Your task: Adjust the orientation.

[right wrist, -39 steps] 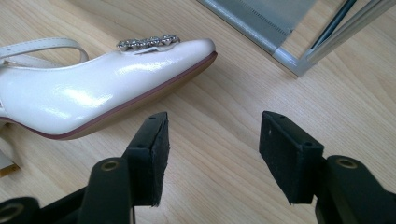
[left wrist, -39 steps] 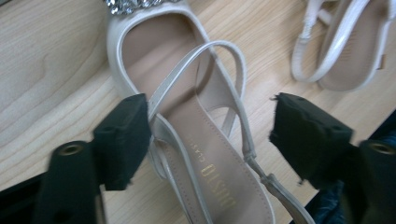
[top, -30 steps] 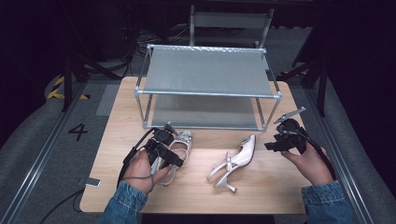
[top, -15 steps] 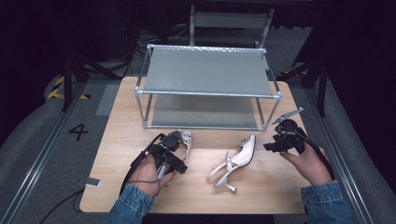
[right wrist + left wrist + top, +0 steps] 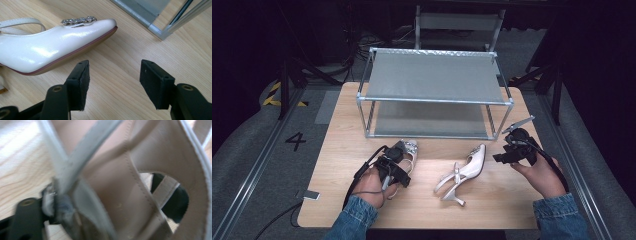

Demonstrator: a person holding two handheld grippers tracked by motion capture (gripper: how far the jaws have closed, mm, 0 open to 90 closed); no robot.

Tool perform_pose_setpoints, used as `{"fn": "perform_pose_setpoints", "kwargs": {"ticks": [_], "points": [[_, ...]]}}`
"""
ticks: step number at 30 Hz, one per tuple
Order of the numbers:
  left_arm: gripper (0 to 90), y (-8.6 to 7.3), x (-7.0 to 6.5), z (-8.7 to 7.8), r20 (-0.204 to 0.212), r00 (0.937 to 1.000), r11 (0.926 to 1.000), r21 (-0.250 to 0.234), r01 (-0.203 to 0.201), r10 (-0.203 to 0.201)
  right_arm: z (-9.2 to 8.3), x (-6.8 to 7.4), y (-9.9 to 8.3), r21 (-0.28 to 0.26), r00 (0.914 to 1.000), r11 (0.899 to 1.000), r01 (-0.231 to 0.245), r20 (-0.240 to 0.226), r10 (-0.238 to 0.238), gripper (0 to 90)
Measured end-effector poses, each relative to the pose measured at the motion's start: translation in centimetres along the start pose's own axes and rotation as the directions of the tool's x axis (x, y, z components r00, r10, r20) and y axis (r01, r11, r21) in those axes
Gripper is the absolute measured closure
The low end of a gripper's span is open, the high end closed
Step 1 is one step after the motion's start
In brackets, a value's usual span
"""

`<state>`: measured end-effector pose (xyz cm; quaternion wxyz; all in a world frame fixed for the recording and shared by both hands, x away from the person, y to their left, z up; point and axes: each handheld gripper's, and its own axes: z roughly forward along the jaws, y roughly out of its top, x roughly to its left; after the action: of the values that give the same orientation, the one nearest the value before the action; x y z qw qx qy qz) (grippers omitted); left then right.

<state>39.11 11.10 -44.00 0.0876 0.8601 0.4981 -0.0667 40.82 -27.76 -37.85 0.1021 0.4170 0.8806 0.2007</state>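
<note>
Two cream slingback heels with rhinestone toes lie on the wooden table (image 5: pixel 492 210). The left shoe (image 5: pixel 410 148) stands upright with its toe toward the rack. My left gripper (image 5: pixel 393 167) is down over its heel end. In the left gripper view the shoe's lining (image 5: pixel 155 157) and rear strap sit between the jaws of the left gripper (image 5: pixel 100 212), which have just been closing. The picture is blurred and no squeeze shows. The right shoe (image 5: pixel 464 171) (image 5: pixel 50 50) lies on its side. My right gripper (image 5: pixel 503 153) (image 5: pixel 112 80) stands open just right of its toe, with nothing between the jaws.
A two-tier metal shoe rack (image 5: pixel 434 80) stands at the back of the table, and its front right foot (image 5: pixel 160 32) is close to the right gripper. Bare wood lies in front of the shoes. A small tag (image 5: pixel 311 195) sits at the table's left edge.
My left hand has sunk lower and slid a little right onto the left shoe's heel end. The right hand and both shoes have kept still.
</note>
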Motion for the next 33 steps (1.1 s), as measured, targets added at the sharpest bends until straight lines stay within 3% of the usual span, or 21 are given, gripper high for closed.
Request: {"fn": "perform_pose_setpoints", "kwargs": {"ticks": [4,8,9,10,19,26,33], "points": [[30.5,0.0,0.5,-0.3,0.012,0.9999,1.0,0.008,-0.003,0.003,0.1,0.1,0.0,0.0,1.0,1.0,0.001,0.0,-0.001,41.1],[35.1,-0.1,0.7,-0.7,-0.02,0.9998,1.0,0.001,-0.009,0.009,0.0,0.1,0.0,-0.001,1.0,1.0,0.003,-0.001,-0.003,41.1],[40.7,-0.1,0.7,-0.7,-0.02,0.9998,1.0,0.001,-0.009,0.009,0.0,0.1,0.0,-0.001,1.0,1.0,0.003,-0.001,-0.003,41.1],[40.7,-0.3,0.8,-1.0,-0.025,0.9995,0.9996,-0.02,-0.018,0.018,0.0,0.1,0.0,-0.002,1.0,1.0,0.003,0.0,-0.003,41.1],[41.8,0.1,0.7,-2.1,-0.037,0.999,0.9983,-0.053,-0.026,0.024,0.1,-0.2,-0.2,0.0,1.0,1.0,-0.004,-0.002,0.004,41.0],[41.7,1.5,0.8,-4.2,-0.05,0.9982,0.9904,-0.132,-0.039,0.033,-0.2,-0.2,-0.9,0.001,0.9997,1.0,-0.022,0.007,0.022,41.0],[41.7,3.4,1.4,-5.2,-0.06,0.9978,0.984,-0.174,-0.039,0.029,-0.9,-0.4,-2.1,-0.016,0.9986,0.999,-0.047,0.023,0.048,41.1]]}}
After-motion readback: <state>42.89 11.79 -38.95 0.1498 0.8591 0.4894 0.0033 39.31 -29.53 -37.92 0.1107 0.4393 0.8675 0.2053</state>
